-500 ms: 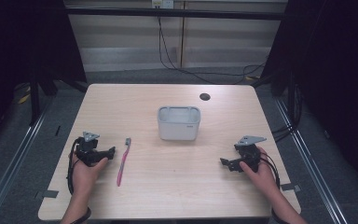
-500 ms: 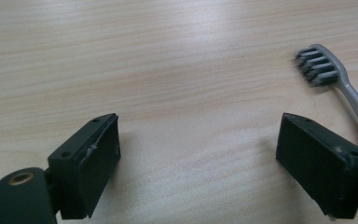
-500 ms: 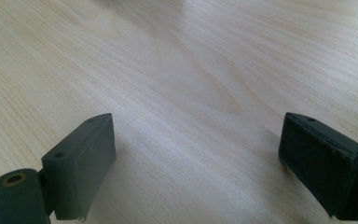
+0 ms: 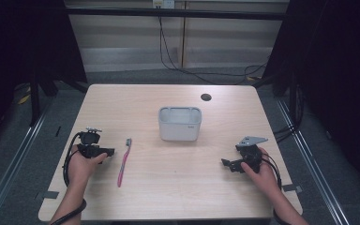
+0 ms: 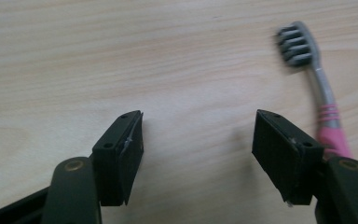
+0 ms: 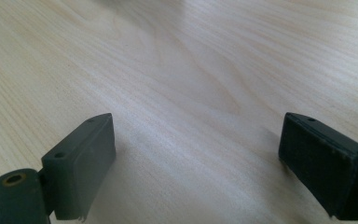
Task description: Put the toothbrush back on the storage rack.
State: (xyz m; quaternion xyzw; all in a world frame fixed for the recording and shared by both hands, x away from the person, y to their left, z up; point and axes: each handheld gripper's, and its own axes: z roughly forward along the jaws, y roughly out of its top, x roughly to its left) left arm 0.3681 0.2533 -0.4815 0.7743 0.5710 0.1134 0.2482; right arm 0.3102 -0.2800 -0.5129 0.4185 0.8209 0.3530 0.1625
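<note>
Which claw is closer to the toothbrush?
The left claw: the pink toothbrush lies just beside it, apart from it. The right claw sits across the table.

Table [image 4: 178, 187] was evenly lit from overhead, surroundings dark; high view soft, toothbrush [image 5: 307, 70] head slightly blurred.

Toothbrush [image 5: 325, 110] cut off in the left gripper view: pink handle passing behind the right-hand jaw, lower length hidden; bristle head slightly blurred. Interior of the grey container [image 4: 180, 123] largely concealed in the high view by its near wall, contents not discernible. Small dark round mark [image 4: 206, 97] near the table's [image 4: 178, 187] far edge too small to identify; right gripper view's upper edge blurred, grey object there cut off and unidentifiable.
</note>
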